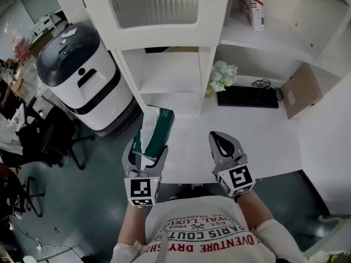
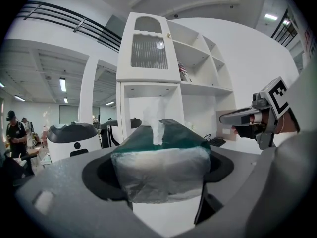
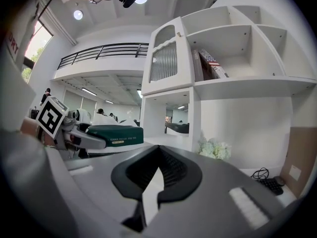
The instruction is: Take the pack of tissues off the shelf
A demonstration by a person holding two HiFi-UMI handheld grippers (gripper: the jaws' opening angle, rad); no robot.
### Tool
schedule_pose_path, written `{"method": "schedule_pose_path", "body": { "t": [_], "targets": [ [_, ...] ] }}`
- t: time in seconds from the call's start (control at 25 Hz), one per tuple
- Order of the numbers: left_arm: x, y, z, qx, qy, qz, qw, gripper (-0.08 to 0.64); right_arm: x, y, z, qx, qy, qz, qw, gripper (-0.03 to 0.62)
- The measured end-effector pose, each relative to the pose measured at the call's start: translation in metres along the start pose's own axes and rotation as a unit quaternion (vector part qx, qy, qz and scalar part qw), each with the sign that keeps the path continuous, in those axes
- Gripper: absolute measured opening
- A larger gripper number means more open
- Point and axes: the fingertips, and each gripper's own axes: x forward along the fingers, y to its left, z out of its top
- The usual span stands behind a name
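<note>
Clamping the green pack of tissues [image 2: 161, 167] between its jaws, the left gripper [image 1: 148, 152] holds it off the shelf unit [image 1: 170, 70], at the left edge of the white desk [image 1: 263, 141]. Beside it hovers the right gripper [image 1: 221, 138], jaws together and empty. Farther back sit a keyboard [image 1: 248, 96] and flowers [image 1: 222, 75].

The head view looks steeply down from above the person onto the worktop's [image 1: 274, 147] front edge, the shelf unit [image 1: 164, 43], and the left gripper [image 1: 148, 147] and right gripper [image 1: 220, 137] close below. The 2 gripper views each sit low behind their own jaws and face the shelf unit about level, from close by. All 3 views share the shelf unit and the keyboard [image 1: 247, 96]. Each gripper view catches the other gripper at its side edge.
</note>
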Motion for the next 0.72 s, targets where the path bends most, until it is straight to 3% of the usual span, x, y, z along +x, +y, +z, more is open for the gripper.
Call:
{"method": "schedule_pose_path", "body": {
  "t": [0.72],
  "targets": [
    [0.023, 0.001, 0.024, -0.001, -0.013, -0.004, 0.9999, 0.430, 0.006, -0.010, 0.009, -0.010, -0.019, -0.002, 1.000, -0.002]
  ]
}}
